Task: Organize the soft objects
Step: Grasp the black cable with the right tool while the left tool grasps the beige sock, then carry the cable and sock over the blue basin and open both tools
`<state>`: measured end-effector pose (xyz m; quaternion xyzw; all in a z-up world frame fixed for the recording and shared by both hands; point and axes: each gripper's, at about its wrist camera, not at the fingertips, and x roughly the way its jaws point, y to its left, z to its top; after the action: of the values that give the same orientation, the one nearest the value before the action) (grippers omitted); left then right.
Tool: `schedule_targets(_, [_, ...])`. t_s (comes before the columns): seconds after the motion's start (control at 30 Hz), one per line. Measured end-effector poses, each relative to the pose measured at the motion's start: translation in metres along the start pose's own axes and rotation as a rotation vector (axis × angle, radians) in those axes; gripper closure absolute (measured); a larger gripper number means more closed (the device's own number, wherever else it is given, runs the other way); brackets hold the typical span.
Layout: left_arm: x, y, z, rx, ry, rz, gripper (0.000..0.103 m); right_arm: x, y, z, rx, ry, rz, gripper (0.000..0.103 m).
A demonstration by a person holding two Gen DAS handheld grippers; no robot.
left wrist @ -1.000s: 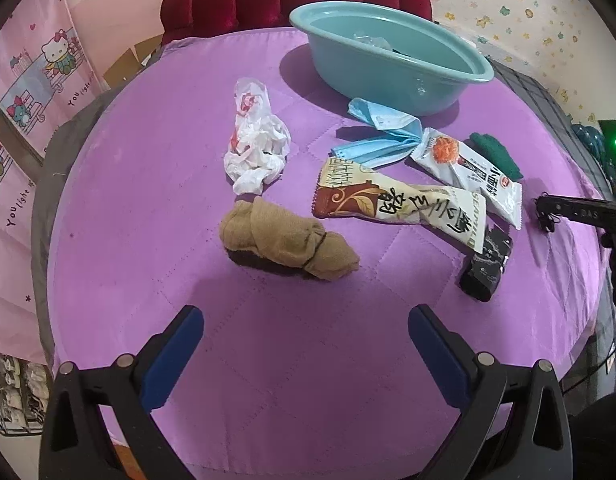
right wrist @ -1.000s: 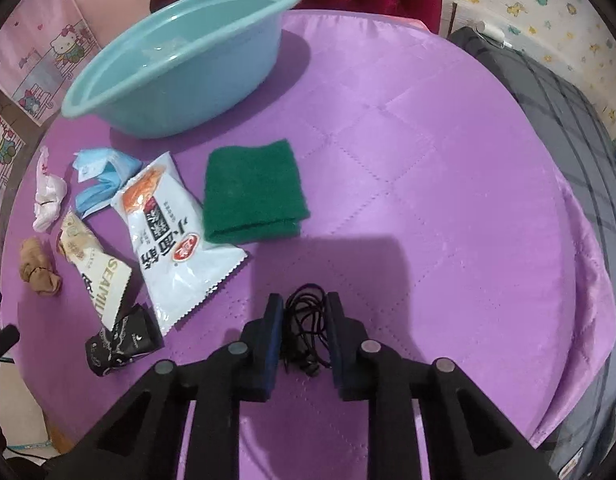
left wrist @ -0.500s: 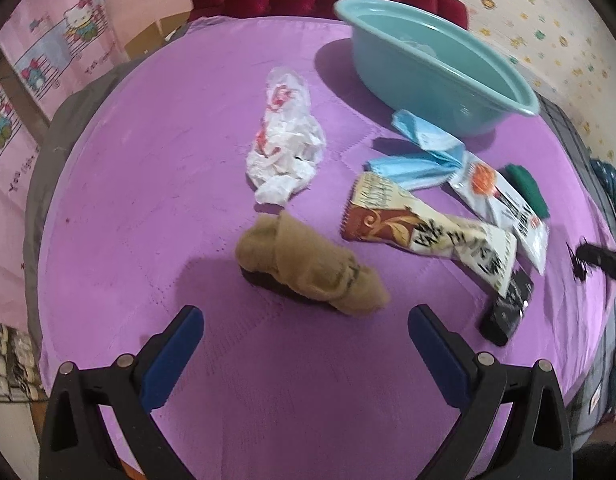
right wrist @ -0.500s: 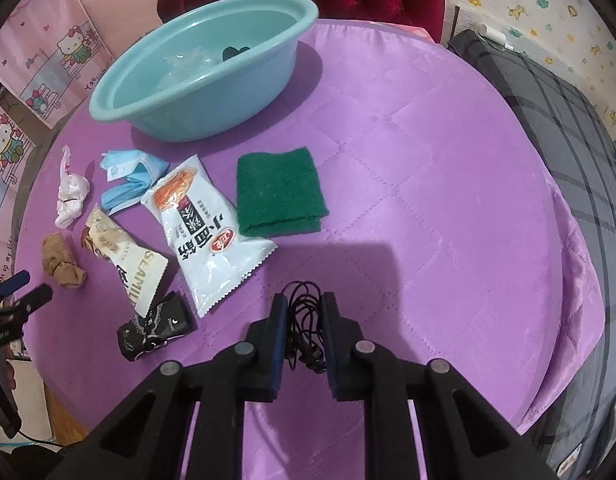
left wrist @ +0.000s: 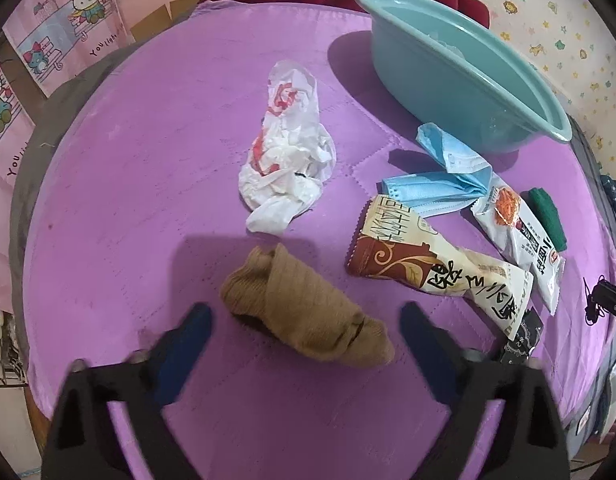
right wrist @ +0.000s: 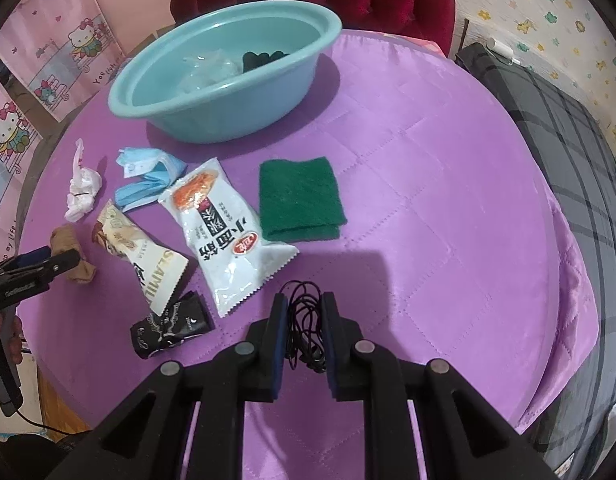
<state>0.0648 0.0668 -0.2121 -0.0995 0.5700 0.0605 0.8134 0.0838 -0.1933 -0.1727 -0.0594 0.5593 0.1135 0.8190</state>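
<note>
Left wrist view: the left tool [left wrist: 304, 316] is spread wide, its blue-padded fingers [left wrist: 196, 324] flanking the brown sock [left wrist: 304, 312] without touching it. The sock lies on the purple table [left wrist: 148, 160], close to the near edge. To its left the cloth is bare out to the rim. Just beyond the sock sits a crumpled white bag [left wrist: 288, 156], and to the right a brown-and-cream wrapper [left wrist: 432, 268], whose far end touches a black packet [left wrist: 524, 336]. Past the wrapper lie a blue mask [left wrist: 440, 176] and a white snack pack [left wrist: 520, 236], overlapping at the pack's top. A green pad [left wrist: 546, 216] shows just beyond the pack. Farthest is the teal basin [left wrist: 468, 72], near the table's back edge.

Right wrist view: the right tool [right wrist: 304, 312] is clenched on a bundle of black cord [right wrist: 304, 320], held between its pads above the table [right wrist: 448, 200]. Just ahead to the left are the black packet [right wrist: 168, 328] and the white pack [right wrist: 224, 232]; the green pad [right wrist: 300, 200] lies straight ahead, touching the pack's side. To the right the cloth runs bare to the rim. At the far left the left tool [right wrist: 48, 258] sits over the sock [right wrist: 74, 252]. The basin [right wrist: 224, 76] holds a clear bag and something dark.
</note>
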Motion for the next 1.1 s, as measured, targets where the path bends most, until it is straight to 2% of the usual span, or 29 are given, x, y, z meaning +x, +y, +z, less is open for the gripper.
schedule_targets(0.1, [0.002, -0.002, 0.007, 0.001, -0.003, -0.013, 0.045, -0.002, 0.002, -0.001, -0.009, -0.003, 0.005, 0.087])
schedule_targets(0.13, [0.001, -0.002, 0.008, 0.003, -0.01, -0.031, 0.066, -0.002, 0.004, -0.001, -0.014, -0.004, 0.004, 0.087])
schedule_targets(0.2, [-0.003, -0.004, 0.009, 0.016, -0.023, -0.046, 0.072, -0.001, 0.006, -0.002, -0.02, -0.004, 0.005, 0.087])
schedule_targets(0.23, [-0.005, -0.004, 0.009, 0.02, -0.026, -0.053, 0.079, -0.002, 0.006, -0.002, -0.021, -0.005, 0.006, 0.087])
schedule_targets(0.63, [-0.034, -0.008, -0.008, 0.083, -0.029, -0.139, 0.084, -0.011, 0.008, -0.005, -0.027, -0.014, 0.033, 0.087])
schedule_targets(0.73, [-0.047, -0.009, -0.017, 0.117, -0.043, -0.141, 0.084, -0.013, 0.01, -0.005, -0.036, -0.019, 0.035, 0.087])
schedule_targets(0.93, [-0.068, -0.024, -0.015, 0.175, -0.051, -0.164, 0.084, -0.02, 0.014, -0.003, -0.047, -0.014, 0.05, 0.087])
schedule_targets(1.1, [-0.081, -0.043, -0.014, 0.244, -0.062, -0.151, 0.084, -0.028, 0.018, 0.0, -0.062, -0.019, 0.051, 0.087])
